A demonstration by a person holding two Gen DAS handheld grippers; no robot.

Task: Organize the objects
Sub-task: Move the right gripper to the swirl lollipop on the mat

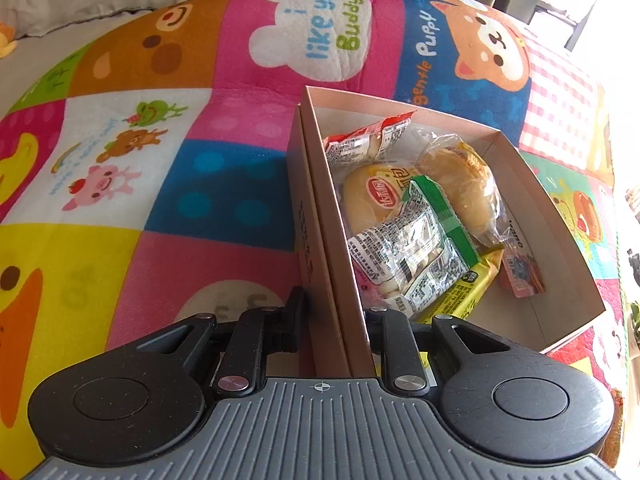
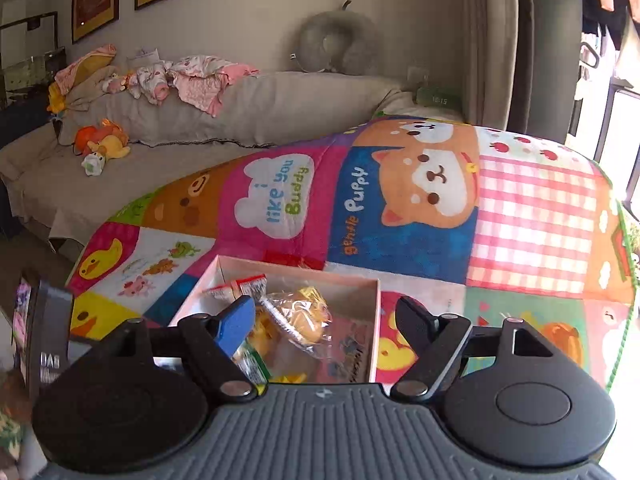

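An open pinkish cardboard box [image 1: 560, 248] lies on a patchwork cartoon quilt [image 1: 160, 160]. It holds several wrapped snacks: two bagged buns [image 1: 372, 200], a green-edged packet [image 1: 420, 240], a red-edged packet [image 1: 368, 136] and a yellow packet [image 1: 468, 292]. My left gripper [image 1: 336, 306] is shut on the box's left wall, one finger outside and one inside. In the right wrist view, my right gripper [image 2: 324, 306] hovers above the box [image 2: 376, 320] with its jaws wide open. Nothing is between them. A bagged bun [image 2: 300, 316] shows below it.
The quilt [image 2: 520, 220] covers a rounded surface that falls away at its edges. Behind it is a grey couch [image 2: 280, 104] with a heap of clothes [image 2: 192, 76], a plush toy [image 2: 104, 144] and a neck pillow [image 2: 336, 44]. A dark box [image 2: 48, 332] stands at the left.
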